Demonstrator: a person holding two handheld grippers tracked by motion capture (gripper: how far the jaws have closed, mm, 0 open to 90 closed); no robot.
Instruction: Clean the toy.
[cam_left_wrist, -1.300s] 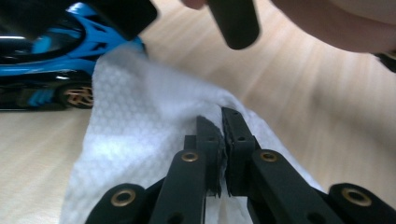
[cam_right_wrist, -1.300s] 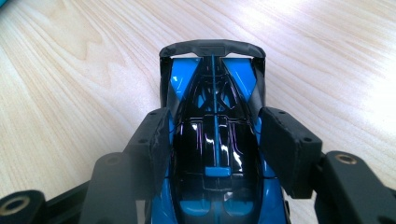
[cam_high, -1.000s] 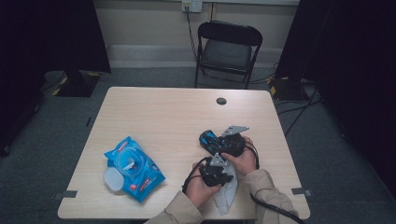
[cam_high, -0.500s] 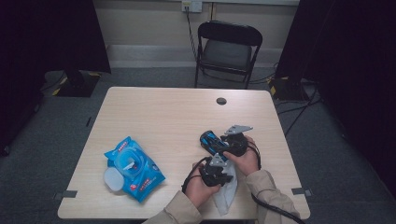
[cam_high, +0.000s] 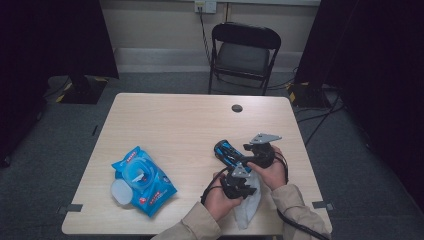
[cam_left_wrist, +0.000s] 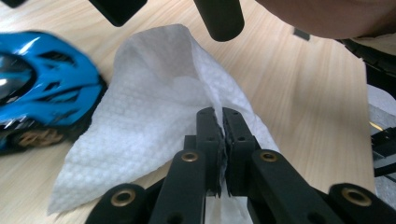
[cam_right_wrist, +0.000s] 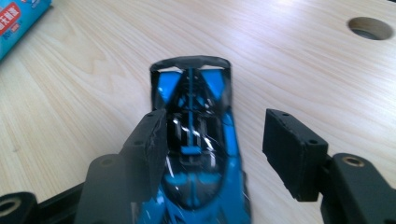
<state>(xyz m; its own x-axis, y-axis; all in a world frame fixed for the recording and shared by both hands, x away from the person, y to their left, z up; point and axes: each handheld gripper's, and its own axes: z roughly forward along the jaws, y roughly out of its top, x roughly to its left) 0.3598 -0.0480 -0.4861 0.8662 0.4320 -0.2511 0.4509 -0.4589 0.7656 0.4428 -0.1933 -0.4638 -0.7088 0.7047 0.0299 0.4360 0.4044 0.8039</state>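
Slightly raised since the earlier frames, the right gripper (cam_right_wrist: 219, 154) now stands with its jaws parted around the blue toy car (cam_right_wrist: 196, 154); one pad lies against the car's side while the other stands clear of it, so the car is not clamped. Little else is seen to have shifted across the frames. The car rests on the wooden table (cam_high: 175, 120), right of centre on the near half, just beyond the person's hands. It is judged to be light, rigid and glossy, hence rather slippery; a hold across its flat flanks at mid-body would be safest, since the thin rear wing looks fragile.

Just beside the car, a white wet wipe (cam_left_wrist: 154, 116) is pinched by its edge in the clenched left gripper (cam_left_wrist: 223, 128). The wipe is soft, limp and easily torn, and can be taken at any fold.

One car, one loose wipe and two grippers are counted. Well apart, toward the table's left, lies one blue pack of wipes (cam_high: 145, 180) with its lid flipped open. One folding chair (cam_high: 243, 55) stands beyond the table.
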